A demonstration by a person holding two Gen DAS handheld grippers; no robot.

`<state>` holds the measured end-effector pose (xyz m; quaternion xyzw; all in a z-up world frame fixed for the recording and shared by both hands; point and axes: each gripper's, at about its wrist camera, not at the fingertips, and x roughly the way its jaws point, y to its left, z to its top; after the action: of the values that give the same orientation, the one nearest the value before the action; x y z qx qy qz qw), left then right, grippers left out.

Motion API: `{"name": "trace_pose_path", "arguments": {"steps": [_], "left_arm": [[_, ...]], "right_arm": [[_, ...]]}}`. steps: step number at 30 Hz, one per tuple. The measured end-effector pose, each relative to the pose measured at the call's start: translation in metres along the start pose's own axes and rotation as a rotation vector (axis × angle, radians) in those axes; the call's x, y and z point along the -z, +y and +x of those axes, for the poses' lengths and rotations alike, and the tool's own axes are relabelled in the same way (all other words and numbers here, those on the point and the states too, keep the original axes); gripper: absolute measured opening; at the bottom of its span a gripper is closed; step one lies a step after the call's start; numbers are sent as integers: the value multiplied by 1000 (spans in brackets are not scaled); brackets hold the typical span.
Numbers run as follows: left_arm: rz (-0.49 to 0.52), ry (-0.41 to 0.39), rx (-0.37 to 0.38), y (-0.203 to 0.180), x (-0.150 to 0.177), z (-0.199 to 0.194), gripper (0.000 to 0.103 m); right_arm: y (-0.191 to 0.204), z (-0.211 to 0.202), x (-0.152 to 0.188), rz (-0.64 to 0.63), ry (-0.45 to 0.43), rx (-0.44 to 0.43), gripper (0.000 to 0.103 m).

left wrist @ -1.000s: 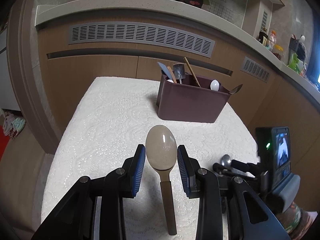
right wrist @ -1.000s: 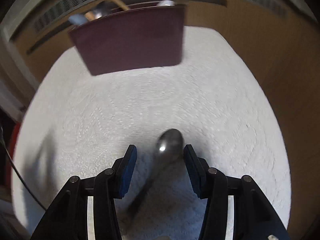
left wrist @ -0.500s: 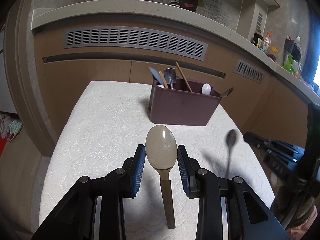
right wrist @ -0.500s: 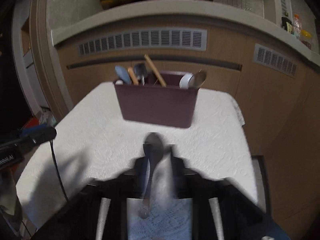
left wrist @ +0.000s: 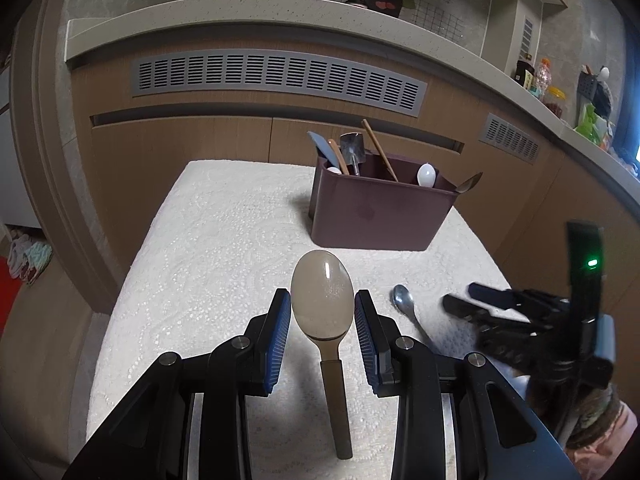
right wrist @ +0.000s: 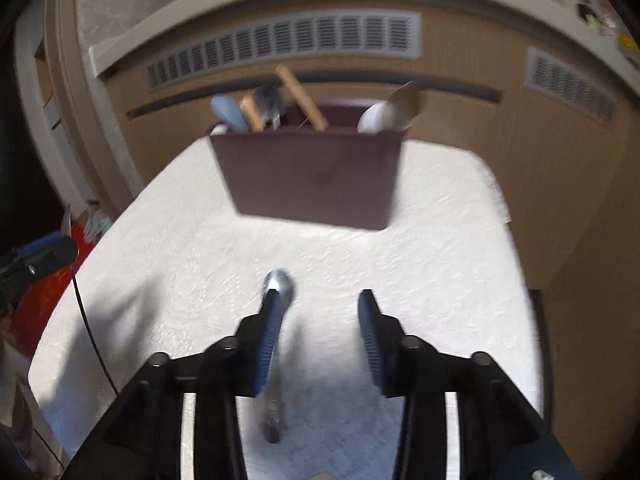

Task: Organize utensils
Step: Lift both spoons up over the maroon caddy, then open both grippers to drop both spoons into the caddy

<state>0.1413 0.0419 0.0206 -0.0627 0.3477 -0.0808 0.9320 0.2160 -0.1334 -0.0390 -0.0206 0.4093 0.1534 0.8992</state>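
A beige plastic spoon (left wrist: 322,300) lies on the white tablecloth (left wrist: 216,248), its bowl between the open fingers of my left gripper (left wrist: 322,320), which do not visibly clamp it. A metal spoon (left wrist: 404,304) lies to its right, also in the right wrist view (right wrist: 279,284), partly hidden behind the left finger of my open right gripper (right wrist: 320,320). The right gripper shows in the left wrist view (left wrist: 472,304) beside that spoon. A maroon utensil caddy (left wrist: 380,212) stands at the table's far side and holds several utensils; it also shows in the right wrist view (right wrist: 312,176).
Wooden cabinets with grey vents (left wrist: 276,76) stand behind the table under a stone counter (left wrist: 280,12). Bottles and jars (left wrist: 544,80) sit on the counter at the right. The table's edges drop off at left and right.
The right gripper lifted the metal spoon, then came back down and opened; the spoon lies on the cloth again. The left gripper and beige spoon stayed put.
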Motion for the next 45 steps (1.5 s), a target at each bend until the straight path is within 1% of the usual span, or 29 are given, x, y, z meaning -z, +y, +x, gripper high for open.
{"name": "trace_pose_path", "arguments": {"steps": [2, 5, 8, 10, 11, 12, 15, 18, 23, 25, 27, 29, 31, 34, 35, 36, 38, 40, 42, 45], "left_arm": [[-1, -3, -1, 1, 1, -1, 34], [-5, -4, 1, 3, 1, -2, 34], [-11, -1, 1, 5, 1, -1, 34], [-14, 0, -1, 6, 1, 0, 34], [-15, 1, -2, 7, 1, 0, 34], [-16, 2, -4, 7, 1, 0, 34], [-13, 2, -7, 5, 0, 0, 34], [-2, -1, -7, 0, -1, 0, 34], [10, -14, -1, -9, -4, 0, 34], [16, -26, 7, -12, -11, -1, 34], [20, -55, 33, -17, -26, -6, 34], [47, -113, 62, -27, -53, -16, 34], [86, -198, 78, -37, -84, -30, 34], [147, -323, 116, -53, -131, -48, 34], [157, -371, 122, -57, -148, -52, 34], [159, -402, 121, -59, -159, -52, 34], [162, -445, 119, -61, -179, -48, 34], [161, -445, 117, -61, -193, -37, 34], [168, -430, 108, -61, -204, -24, 34], [173, -403, 95, -59, -216, -3, 34]], "right_arm": [[13, 17, -2, -58, 25, -17, 42], [29, 41, -6, -139, 60, -7, 42], [27, 62, -10, -133, 110, 0, 44], [21, 65, -13, -98, 114, -13, 43], [20, 63, -14, -96, 115, -5, 26], [18, 59, -14, -93, 110, 0, 26], [13, 37, -11, -98, 51, 12, 26], [5, 6, -9, -92, -26, 17, 26], [-10, -42, -9, -56, -137, 18, 26], [-11, -57, -14, -39, -177, 15, 26], [-17, -72, -22, -25, -226, 3, 26], [-19, -92, -39, -28, -304, 7, 26], [-21, -116, -63, -44, -392, 24, 26], [-22, -151, -107, -80, -526, 54, 26], [-23, -157, -121, -86, -556, 64, 26], [-24, -163, -137, -97, -590, 76, 26], [-24, -166, -160, -111, -629, 104, 26], [-25, -163, -178, -118, -640, 119, 26], [-27, -153, -192, -112, -631, 116, 26], [-31, -137, -202, -112, -620, 116, 26]]}}
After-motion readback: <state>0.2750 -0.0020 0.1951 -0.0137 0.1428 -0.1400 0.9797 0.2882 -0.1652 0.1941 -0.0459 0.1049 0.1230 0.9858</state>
